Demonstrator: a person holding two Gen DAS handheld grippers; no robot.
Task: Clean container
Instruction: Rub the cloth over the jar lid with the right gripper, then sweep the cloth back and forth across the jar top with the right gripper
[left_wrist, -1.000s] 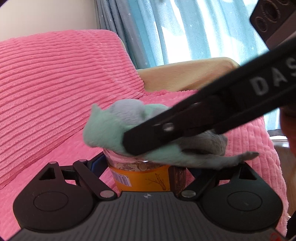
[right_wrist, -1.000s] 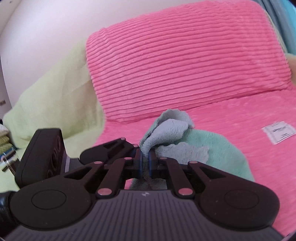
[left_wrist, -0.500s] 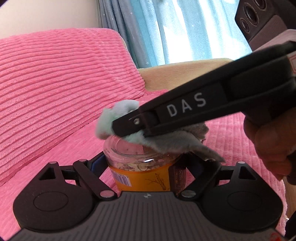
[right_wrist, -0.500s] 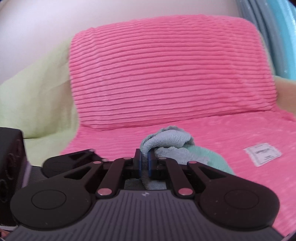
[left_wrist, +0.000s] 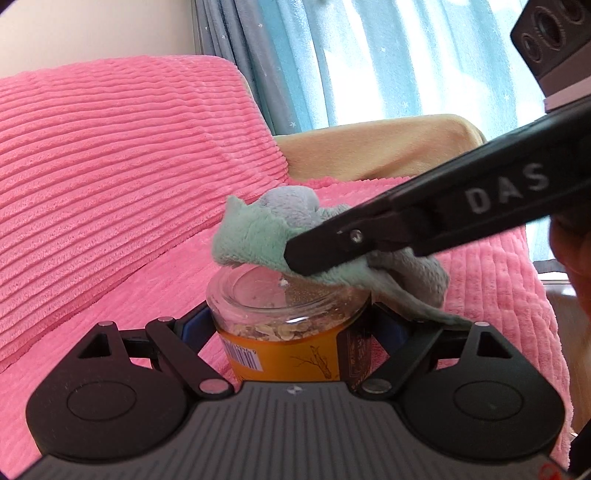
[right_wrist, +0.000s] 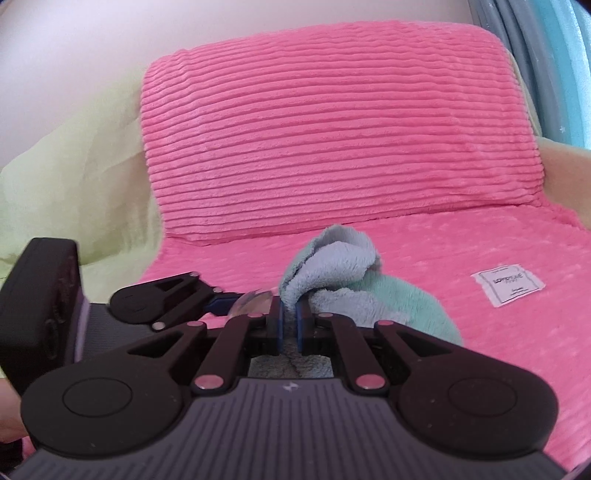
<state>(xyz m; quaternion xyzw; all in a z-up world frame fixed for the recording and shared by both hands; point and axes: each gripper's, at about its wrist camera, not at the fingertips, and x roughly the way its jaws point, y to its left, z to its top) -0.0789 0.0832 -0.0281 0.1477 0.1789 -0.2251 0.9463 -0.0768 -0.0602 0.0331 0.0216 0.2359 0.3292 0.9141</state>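
Mid-wipe: left gripper clamped around orange-labelled clear glass jar; right gripper pinched shut on fluffy green-and-grey cloth, rubbing the near rim; crumbs left inside.

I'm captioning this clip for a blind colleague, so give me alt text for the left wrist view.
The left gripper clamps a lidless glass jar with an orange label, while the right gripper presses a green-and-grey cloth onto its rim. Behind them are a pink ribbed sofa cover and blue curtains.

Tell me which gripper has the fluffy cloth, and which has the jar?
The right gripper pinches the green-grey cloth. The left gripper clamps the glass jar with the orange label.
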